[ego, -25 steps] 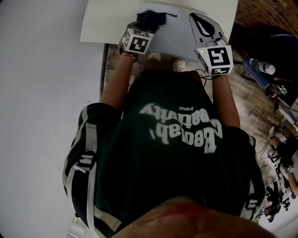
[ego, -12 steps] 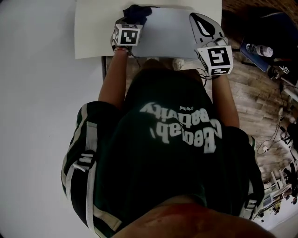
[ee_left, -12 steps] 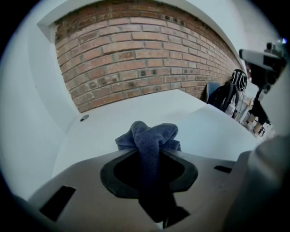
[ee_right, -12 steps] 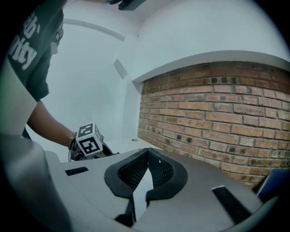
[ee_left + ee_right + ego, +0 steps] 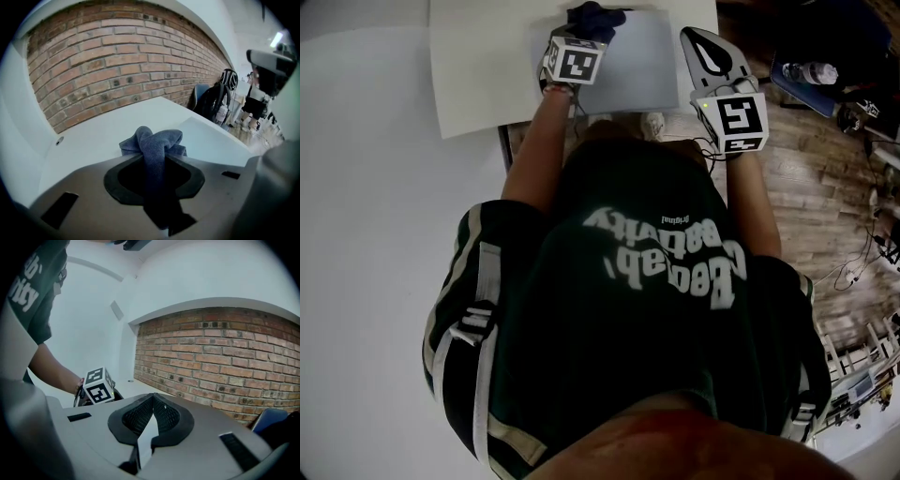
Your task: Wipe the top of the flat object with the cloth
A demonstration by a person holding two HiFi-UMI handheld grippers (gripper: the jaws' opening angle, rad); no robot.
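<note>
As the head view shows, the left tongs (image 5: 583, 37) hold the cloth (image 5: 596, 16) on the grey sheet (image 5: 642, 66) at top centre. Left gripper view: tongs clamped on the soft, bunched cloth. Right gripper view: the right tongs (image 5: 152, 418) pinch the thin, probably bendy sheet edge.

A red brick wall (image 5: 117, 56) stands at the far side, a white wall (image 5: 89, 329) on the left, and wooden floor (image 5: 825, 187) right of the white bench (image 5: 478, 84).
</note>
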